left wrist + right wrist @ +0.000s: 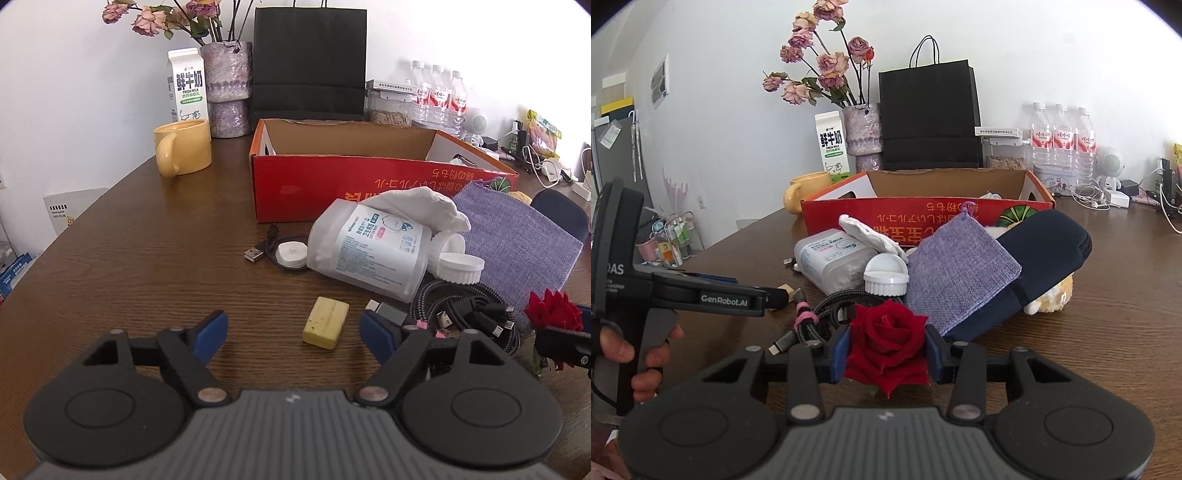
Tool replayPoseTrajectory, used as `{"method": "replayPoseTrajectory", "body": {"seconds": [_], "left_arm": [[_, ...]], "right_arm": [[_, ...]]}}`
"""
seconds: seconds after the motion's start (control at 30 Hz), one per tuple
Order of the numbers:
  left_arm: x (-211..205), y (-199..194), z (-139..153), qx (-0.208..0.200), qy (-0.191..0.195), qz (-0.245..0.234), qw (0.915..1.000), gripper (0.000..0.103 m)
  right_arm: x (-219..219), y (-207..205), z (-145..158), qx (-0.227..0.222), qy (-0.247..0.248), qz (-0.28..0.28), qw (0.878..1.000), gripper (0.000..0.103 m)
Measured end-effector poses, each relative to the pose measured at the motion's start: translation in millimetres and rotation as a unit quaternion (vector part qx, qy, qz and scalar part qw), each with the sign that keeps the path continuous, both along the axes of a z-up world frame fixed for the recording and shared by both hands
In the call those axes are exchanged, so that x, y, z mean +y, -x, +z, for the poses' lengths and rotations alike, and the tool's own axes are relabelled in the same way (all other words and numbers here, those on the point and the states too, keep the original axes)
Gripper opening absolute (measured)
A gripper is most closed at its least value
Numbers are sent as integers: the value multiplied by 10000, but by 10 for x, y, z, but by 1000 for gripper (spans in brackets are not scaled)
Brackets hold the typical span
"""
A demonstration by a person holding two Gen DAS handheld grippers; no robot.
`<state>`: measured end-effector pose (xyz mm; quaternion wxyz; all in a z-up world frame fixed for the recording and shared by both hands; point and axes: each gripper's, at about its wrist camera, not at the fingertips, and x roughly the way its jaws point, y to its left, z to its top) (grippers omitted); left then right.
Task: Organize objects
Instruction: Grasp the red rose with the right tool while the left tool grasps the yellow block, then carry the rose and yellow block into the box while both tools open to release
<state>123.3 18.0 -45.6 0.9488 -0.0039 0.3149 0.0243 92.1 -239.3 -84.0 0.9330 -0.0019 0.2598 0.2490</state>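
Note:
A yellow soap-like block (326, 328) lies on the brown table (147, 266), just ahead of my left gripper (293, 332). That gripper is open, its blue pads (212, 332) on either side of the block and not touching it. My right gripper (886, 354) is shut on a red rose (886, 343), the bloom squeezed between both blue pads, low over the table. The rose (554, 314) also shows at the right edge of the left wrist view. An open red cardboard box (332, 184) stands behind, nearly empty.
A tipped wipes tub (369, 251) with loose lid (460, 266), a charger puck (291, 253), bundled cables (465, 314), a purple pouch (517, 243) and a navy case (1045, 251) crowd the middle. A yellow mug (183, 147), milk carton (186, 86), vase (227, 88), black bag (310, 59) and water bottles (437, 92) line the back.

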Motion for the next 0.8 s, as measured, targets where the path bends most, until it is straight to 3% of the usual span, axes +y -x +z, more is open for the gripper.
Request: {"method": "replayPoseTrajectory", "body": {"seconds": [0.1,0.2,0.27,0.57,0.8], "left_arm": [[-35,-57,-19,9,-6,-25,10000,76],[-56,-91,-41,6,4,-61,10000,53],[-70,-88,-31,-27,51,-154,9999,22],[-45,-38,22,-126,142,-72,9998,22],[-35,55,213,-486,165,-75,9987,22]], "right_arm": [[-20,0,-3,9,-3,-30,10000,40],[-29,-7,-7,7,-6,-44,10000,40],[-27,-10,-13,17,-4,-44,10000,40],[-26,-24,-21,31,-21,-51,10000,40],[-20,-11,71,-168,-76,11,9998,40]]}}
